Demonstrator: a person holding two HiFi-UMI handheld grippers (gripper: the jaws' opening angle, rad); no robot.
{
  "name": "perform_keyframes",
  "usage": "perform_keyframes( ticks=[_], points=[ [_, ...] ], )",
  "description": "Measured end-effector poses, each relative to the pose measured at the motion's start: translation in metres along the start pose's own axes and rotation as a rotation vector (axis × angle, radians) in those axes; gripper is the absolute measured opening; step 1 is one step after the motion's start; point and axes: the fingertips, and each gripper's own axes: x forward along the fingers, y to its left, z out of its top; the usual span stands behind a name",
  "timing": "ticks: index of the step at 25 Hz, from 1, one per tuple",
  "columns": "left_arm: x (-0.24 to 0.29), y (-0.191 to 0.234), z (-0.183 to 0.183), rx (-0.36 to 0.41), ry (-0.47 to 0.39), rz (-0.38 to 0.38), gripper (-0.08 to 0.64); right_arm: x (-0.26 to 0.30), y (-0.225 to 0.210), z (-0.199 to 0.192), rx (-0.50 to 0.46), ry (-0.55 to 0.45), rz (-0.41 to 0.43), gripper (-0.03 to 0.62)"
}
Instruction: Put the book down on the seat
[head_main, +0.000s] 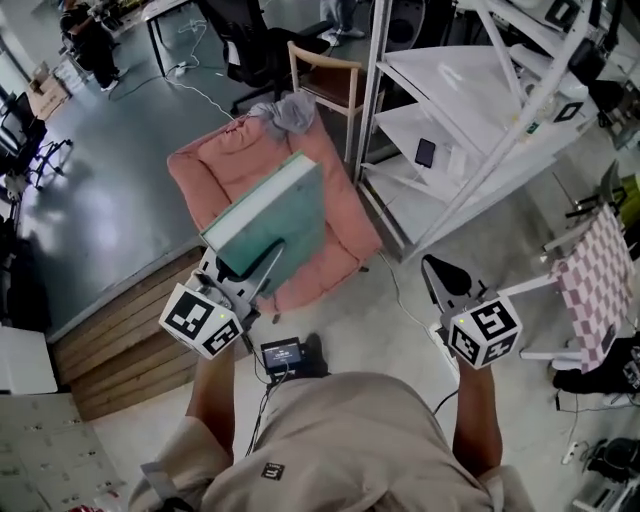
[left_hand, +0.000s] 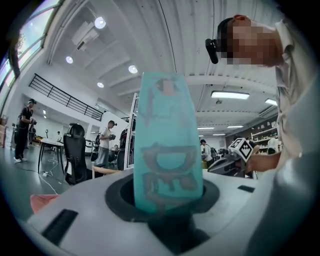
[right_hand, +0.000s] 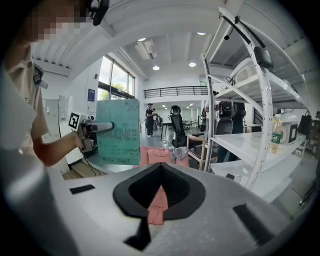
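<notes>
Closest to me, at my chest, hangs a small black device (head_main: 283, 353) with a lit screen; its writing is too small to read. My left gripper (head_main: 262, 266) is clamped on the lower edge of the book (head_main: 272, 215), and its cube (head_main: 204, 319) shows black-and-white square markers. My right gripper (head_main: 438, 274) holds nothing. Its jaws are together, and only a strip of pink shows through the gap behind their tips.

The book is thick, with a teal-green cover that looks a little worn and a pale block of pages. I hold it in the air, standing on its edge and leaning somewhat, on my side of the seat (head_main: 205, 172) and not lying on it. In the right gripper view, big dark letters on the cover seem to read "DUNE". A smaller line near the bottom I cannot read with certainty. In the left gripper view the spine carries large dark letter shapes, but they are too blurred to read.

The seat is a low pink padded chair on the floor, with a grey cloth (head_main: 292, 110) bunched at its far end. Behind it stands a wooden chair (head_main: 330, 72). To the right is a white shelf rack (head_main: 440, 70), with a black phone (head_main: 425, 152) lying on one shelf and a plastic bottle (right_hand: 274, 134) on another.
</notes>
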Motion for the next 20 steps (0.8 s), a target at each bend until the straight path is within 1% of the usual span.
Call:
perform_keyframes(
  ticks=[5, 11, 14, 17, 20],
  points=[
    [0.016, 0.028, -0.005, -0.012, 0.013, -0.036, 0.15, 0.022, 0.0, -0.004, 0.026, 0.023, -0.025, -0.009],
    [0.025, 0.055, -0.009, -0.025, 0.012, -0.064, 0.15, 0.042, -0.007, 0.003, 0.034, 0.028, -0.069, -0.009],
    [0.024, 0.075, -0.008, -0.031, 0.003, -0.073, 0.15, 0.059, -0.005, 0.011, 0.03, 0.033, -0.08, -0.009],
    [0.021, 0.097, -0.007, -0.034, -0.006, -0.082, 0.15, 0.08, 0.004, 0.022, 0.022, 0.031, -0.079, -0.009],
    [0.024, 0.114, -0.015, -0.045, -0.001, -0.089, 0.15, 0.103, 0.016, 0.023, 0.015, 0.049, -0.045, -0.009]
  ],
)
